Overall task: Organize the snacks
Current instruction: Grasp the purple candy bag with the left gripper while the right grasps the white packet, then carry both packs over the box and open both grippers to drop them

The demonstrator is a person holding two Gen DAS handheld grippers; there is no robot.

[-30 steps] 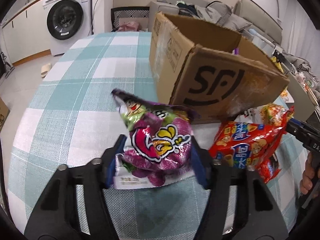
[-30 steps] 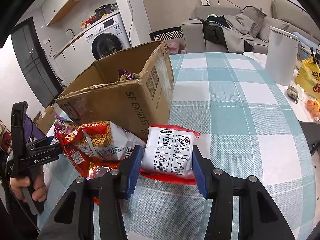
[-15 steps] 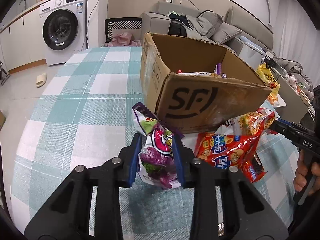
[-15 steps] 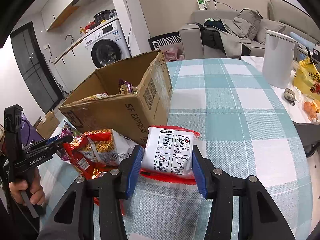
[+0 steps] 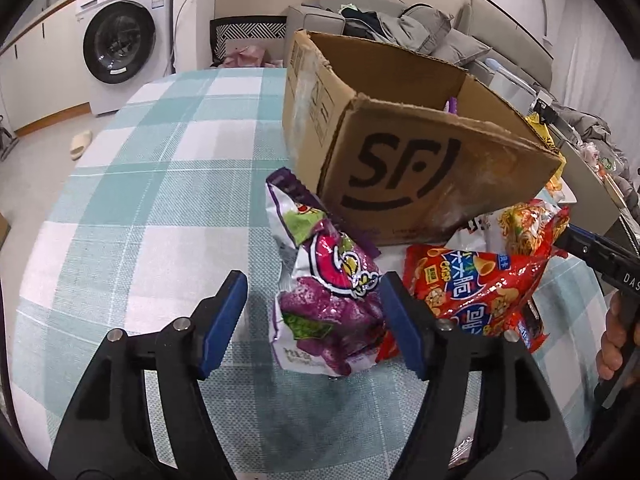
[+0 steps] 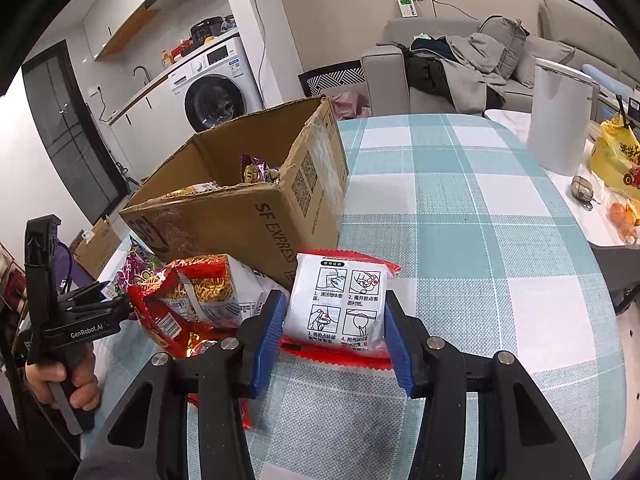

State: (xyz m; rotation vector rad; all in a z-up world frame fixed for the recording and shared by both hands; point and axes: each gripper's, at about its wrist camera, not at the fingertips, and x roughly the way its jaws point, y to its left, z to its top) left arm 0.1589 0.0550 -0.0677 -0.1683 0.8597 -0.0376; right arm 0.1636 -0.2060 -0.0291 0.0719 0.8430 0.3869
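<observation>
A purple snack bag (image 5: 328,292) stands on the checked table in front of the cardboard box (image 5: 420,176). My left gripper (image 5: 312,320) is open around it; the right pad touches the bag and the left pad stands clear. My right gripper (image 6: 334,332) is shut on a white and red packet (image 6: 340,308) just right of the box (image 6: 248,216). A red crisp bag (image 5: 476,288) and a noodle packet (image 6: 204,292) lie by the box front. The box holds several snacks (image 6: 256,170).
A white canister (image 6: 560,116) and a yellow bag (image 6: 616,160) stand at the table's far right edge. A washing machine (image 5: 120,36) and a sofa (image 6: 460,64) stand beyond the table. The checked cloth (image 5: 160,168) spreads left of the box.
My left gripper was shut on the purple bag half a second ago and has now opened wide around it. My right gripper has kept its hold on the white packet.
</observation>
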